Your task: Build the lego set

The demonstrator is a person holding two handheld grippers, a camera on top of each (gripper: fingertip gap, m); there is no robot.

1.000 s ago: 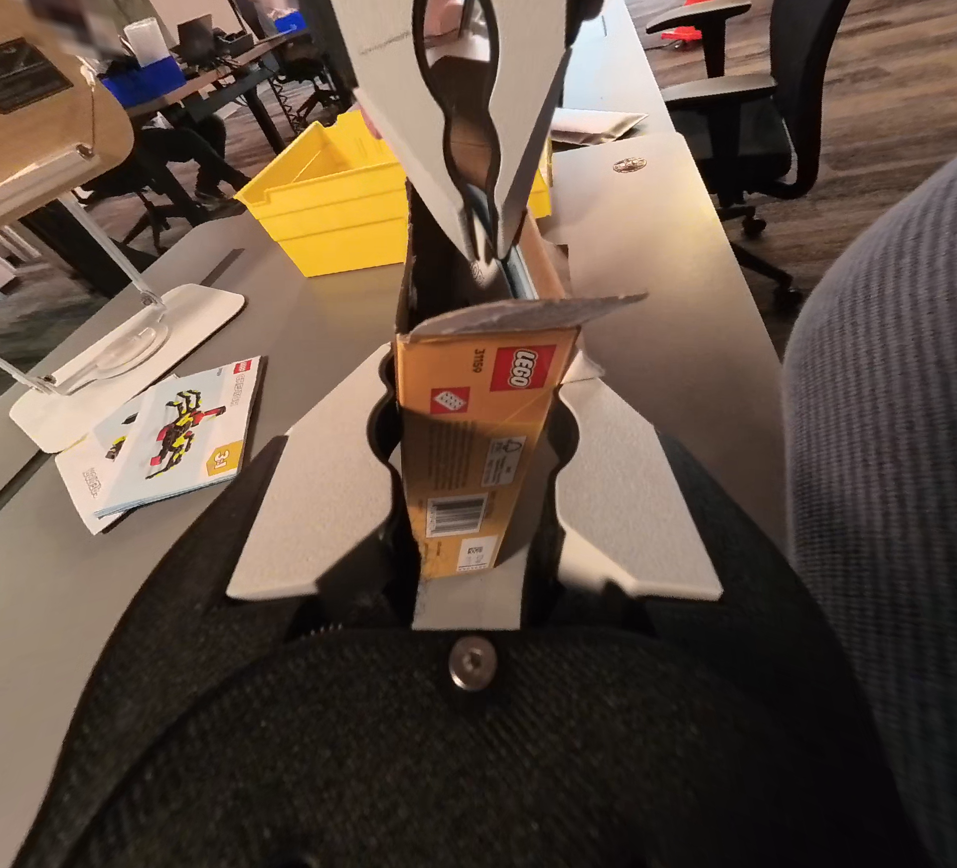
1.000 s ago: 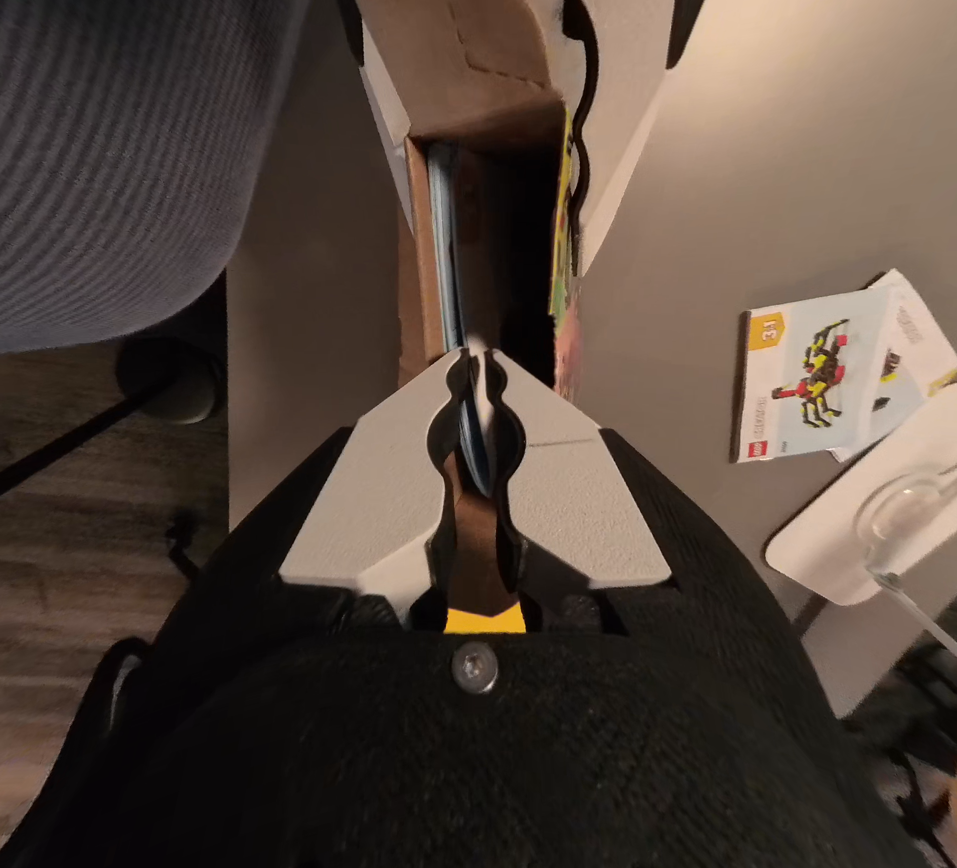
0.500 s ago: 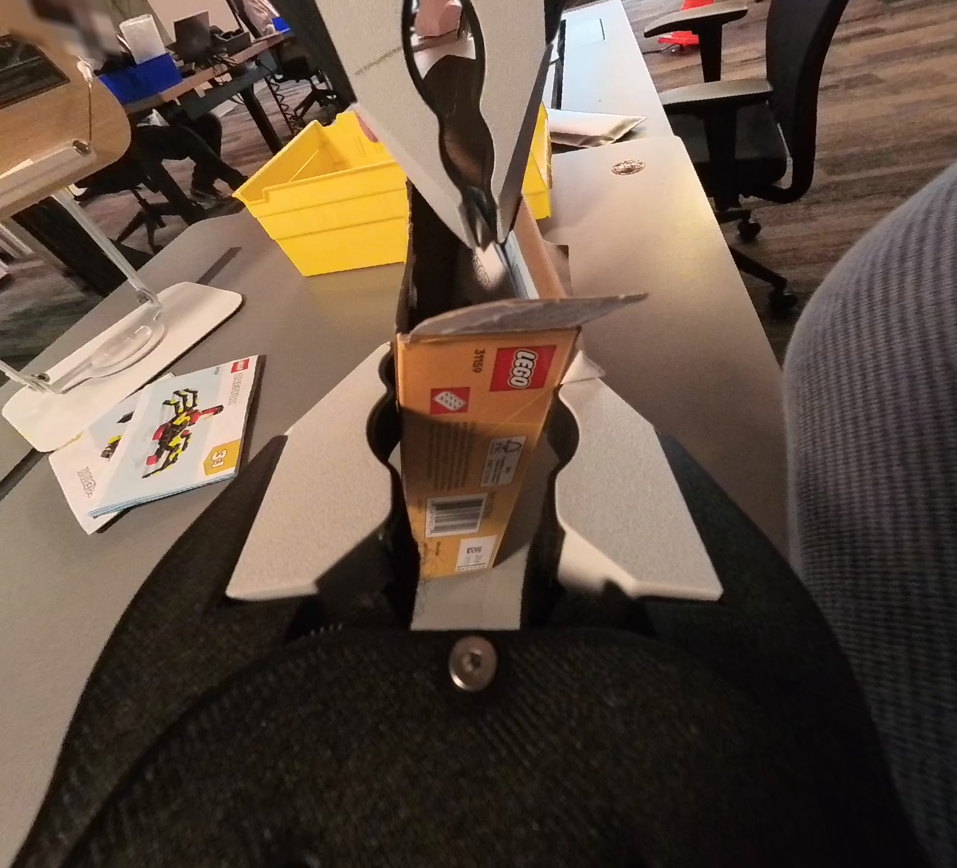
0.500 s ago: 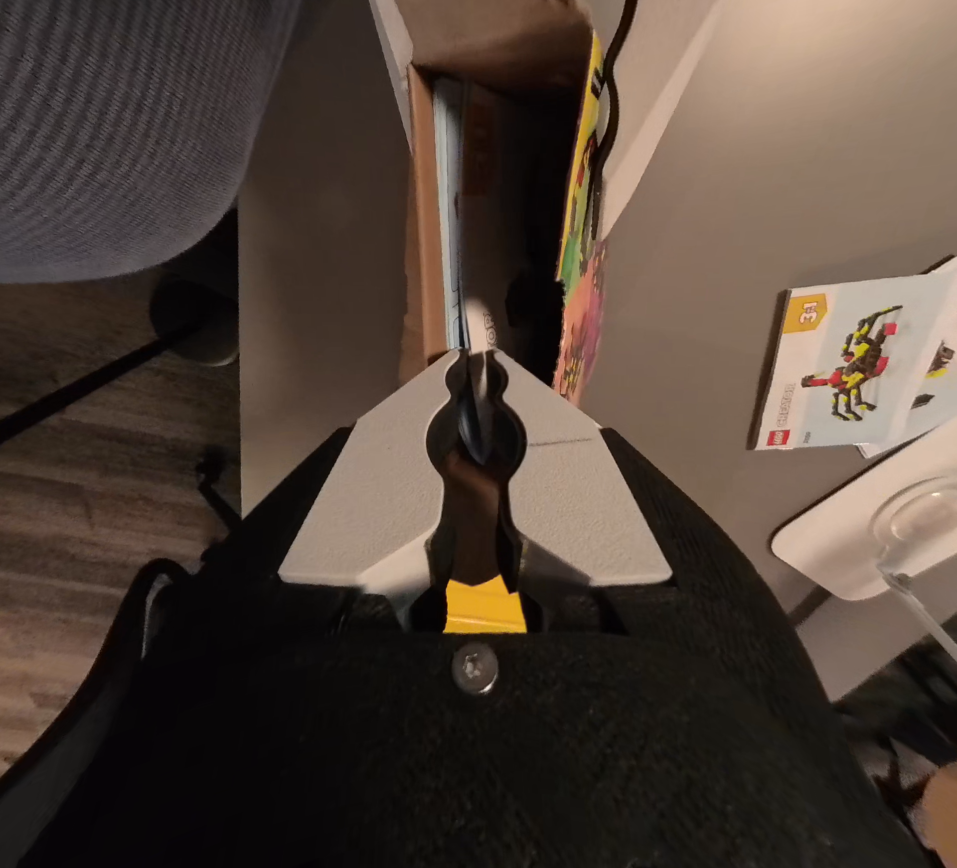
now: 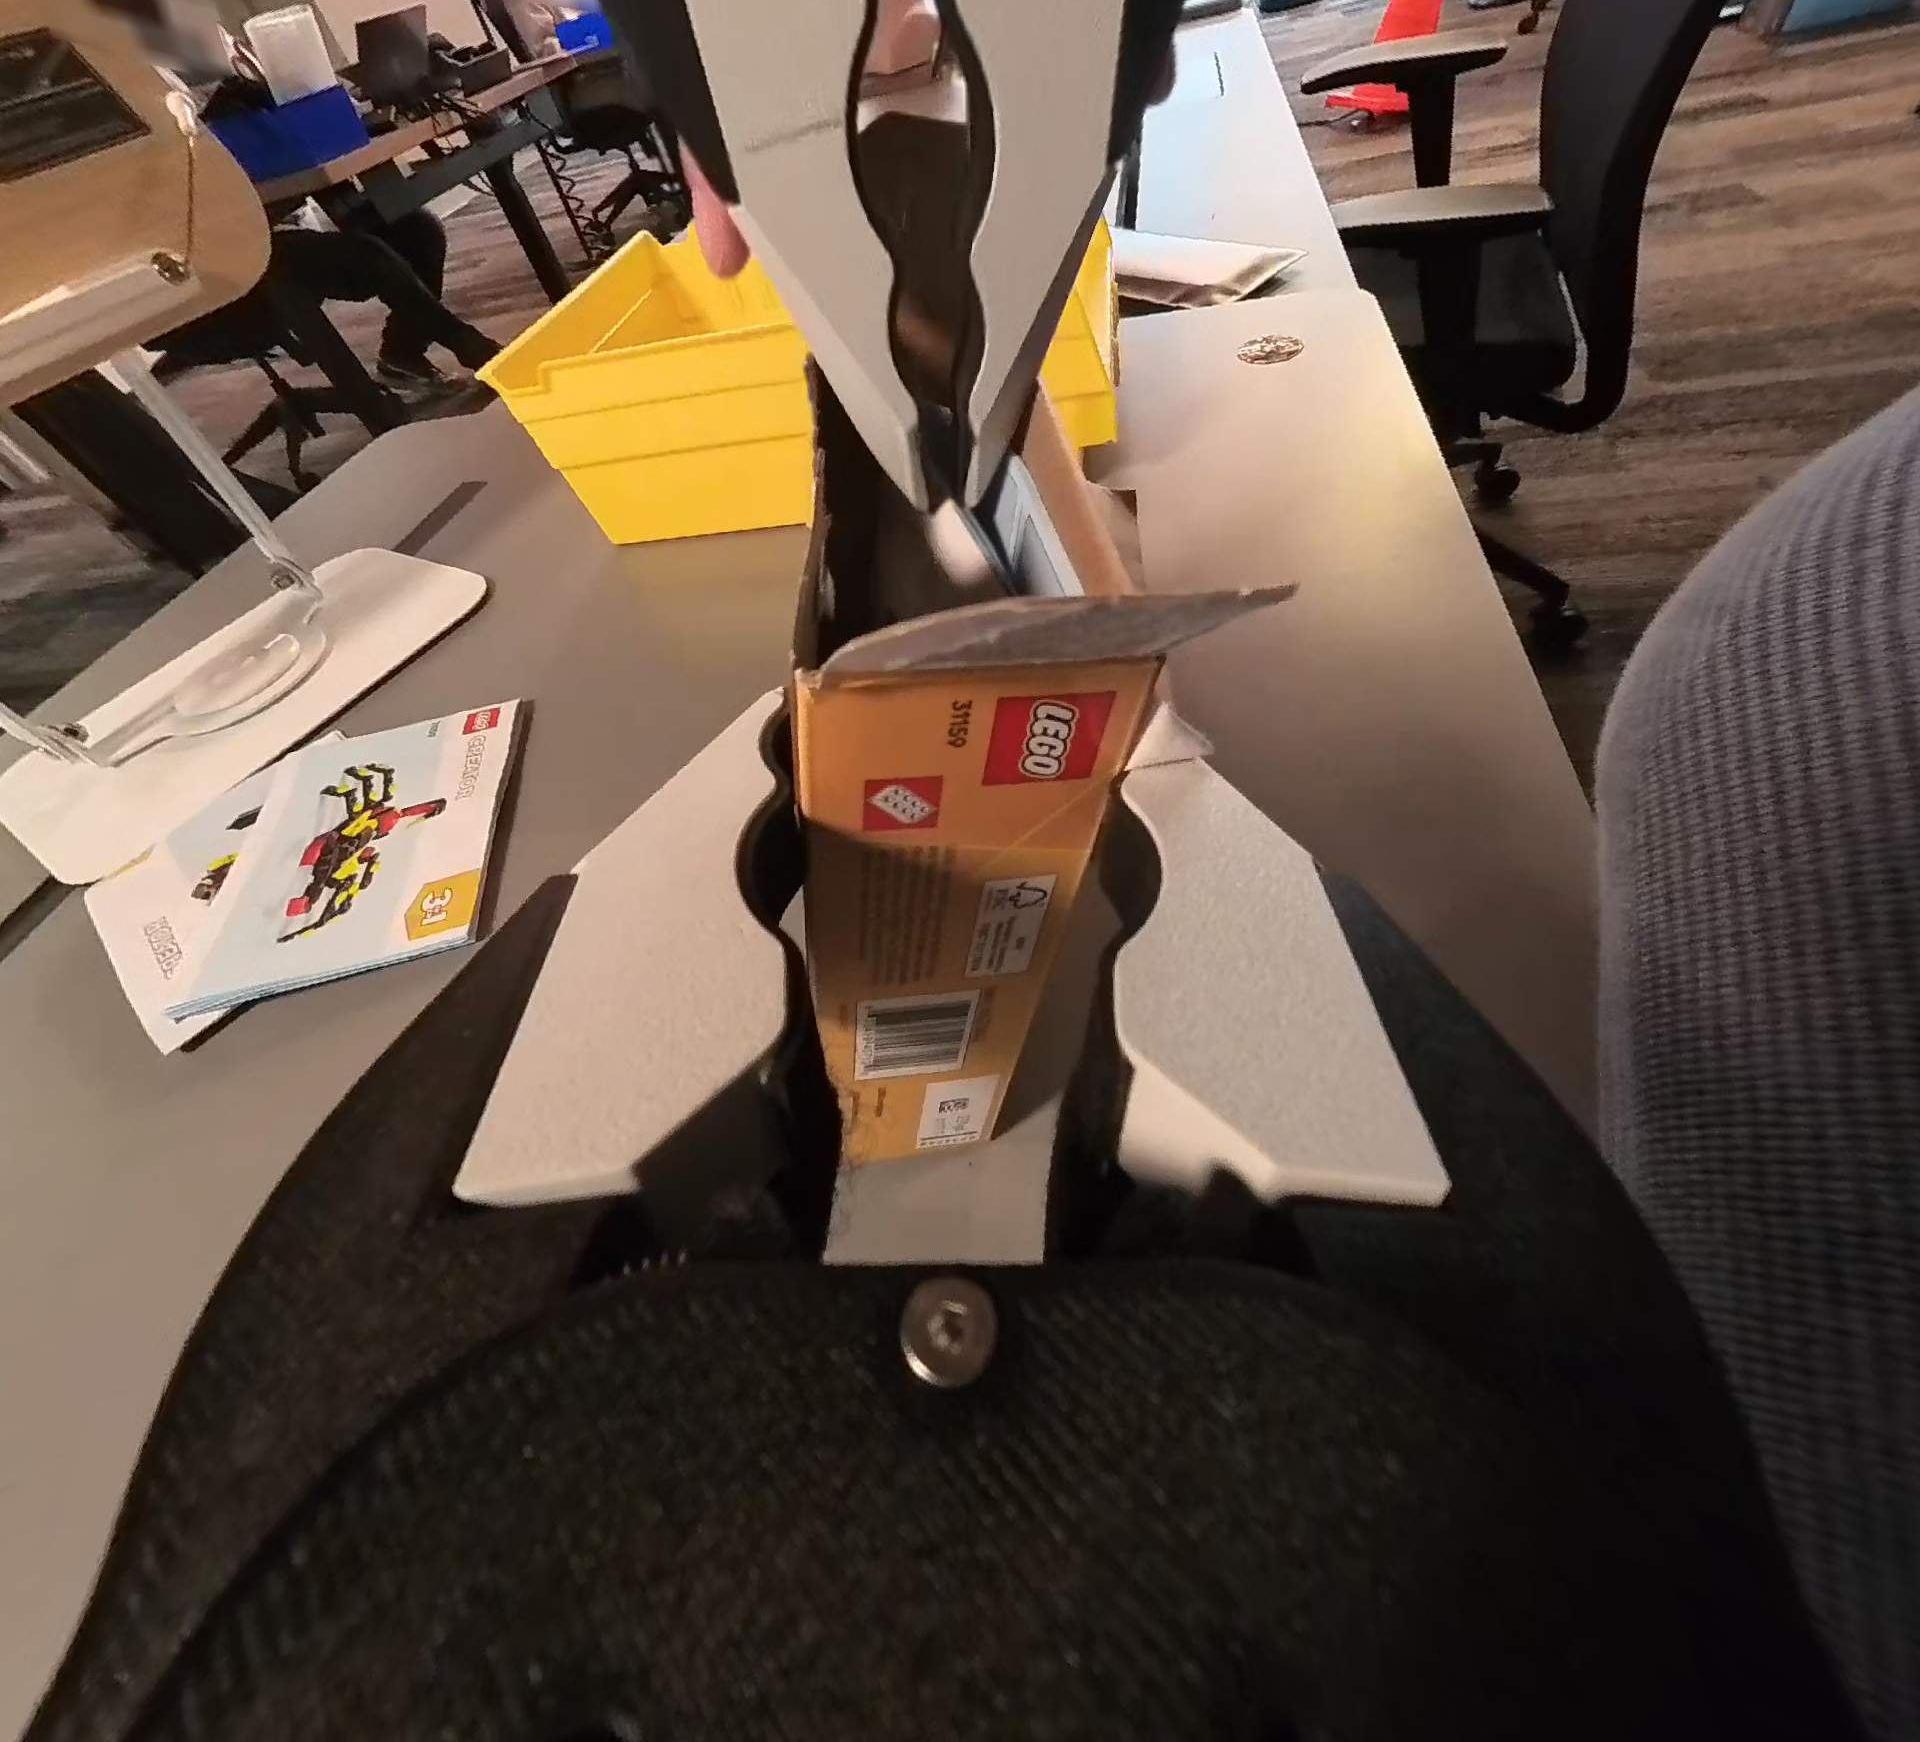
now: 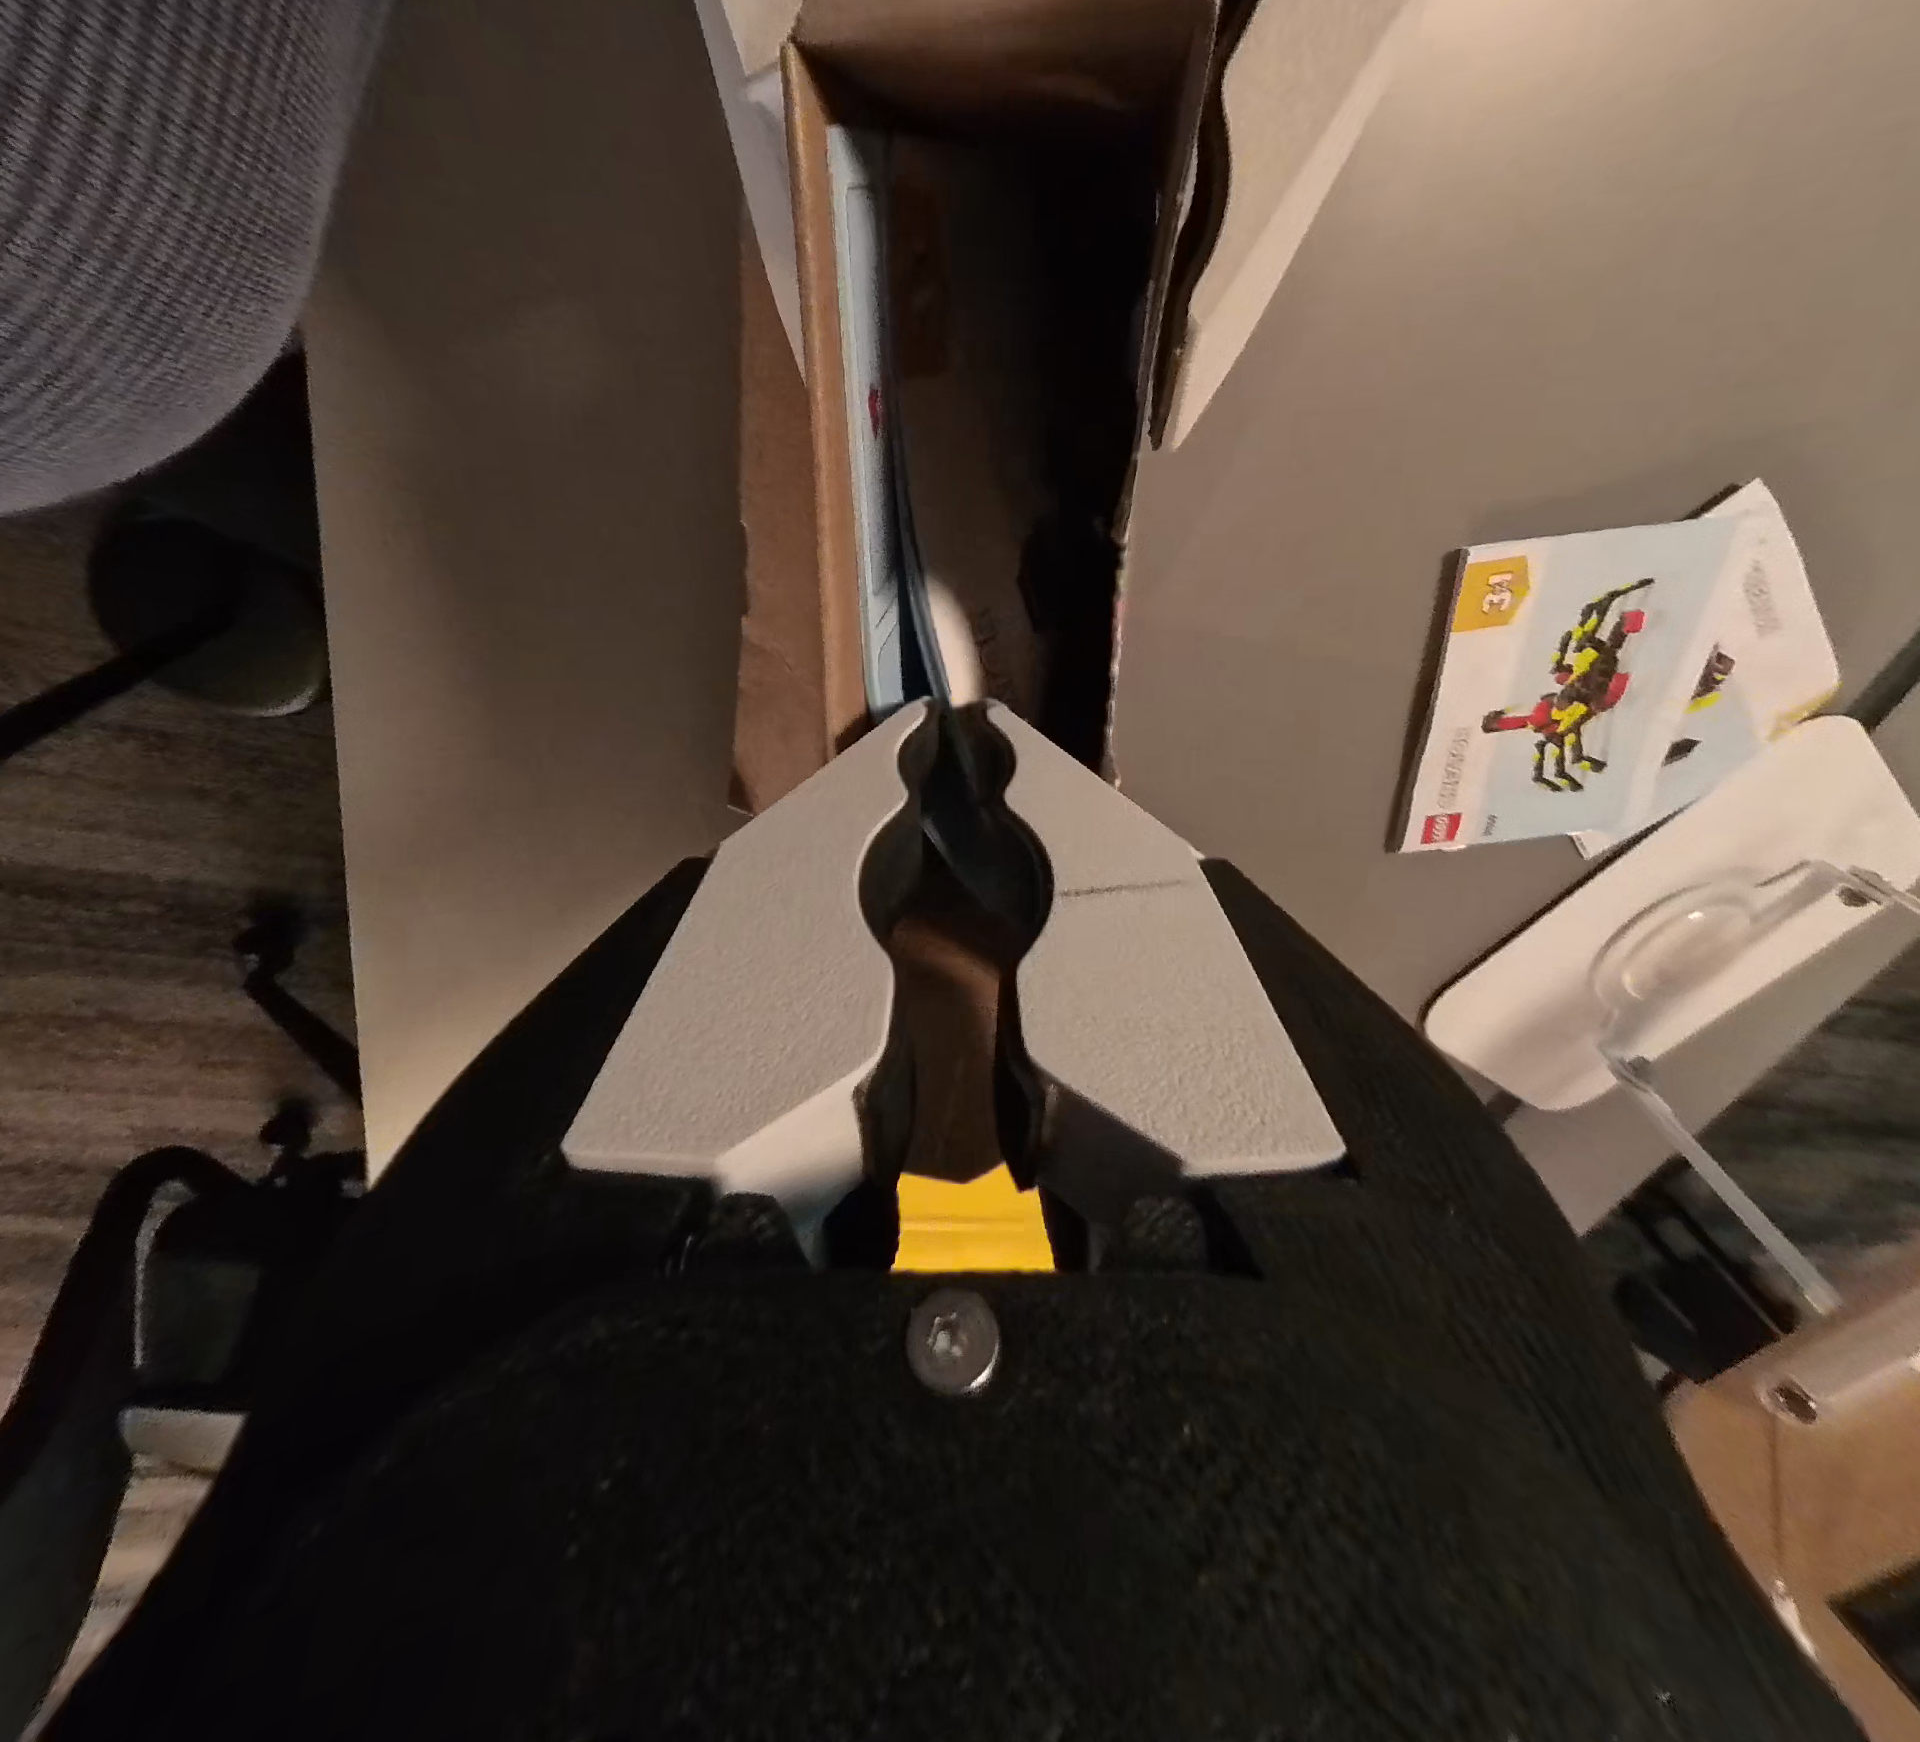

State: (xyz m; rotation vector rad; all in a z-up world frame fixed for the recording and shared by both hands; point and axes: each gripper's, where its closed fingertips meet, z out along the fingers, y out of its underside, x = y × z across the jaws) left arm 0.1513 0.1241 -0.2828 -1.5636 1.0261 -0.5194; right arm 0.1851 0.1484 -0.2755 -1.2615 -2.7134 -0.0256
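My left gripper (image 5: pixel 971 747) is shut on the yellow lego box (image 5: pixel 977 861) and holds it upright above the grey table (image 5: pixel 1299 601), top flaps open. My right gripper (image 5: pixel 940 497) comes down from above into the box mouth. It is shut on the top edge of a thin light-blue booklet (image 6: pixel 868 404) that stands against the box's inner wall (image 6: pixel 805 549). In the right wrist view the right gripper (image 6: pixel 951 705) has its jaws pressed together on that edge. A white corner (image 6: pixel 956 632) shows just past the tips. The rest of the box's inside is dark.
Instruction booklets (image 5: pixel 332 861) lie on the table to the left, beside a white lamp base (image 5: pixel 239 653); they also show in the right wrist view (image 6: pixel 1600 684). A yellow bin (image 5: pixel 665 414) stands behind the box. A grey sleeve (image 5: pixel 1766 861) and an office chair (image 5: pixel 1558 238) are on the right. My right fingertips sit around 5 cm from my left ones.
The right gripper stays pinched on the booklet at the box mouth. In the right wrist view the box looms a little larger and the booklet's white corner shows more.
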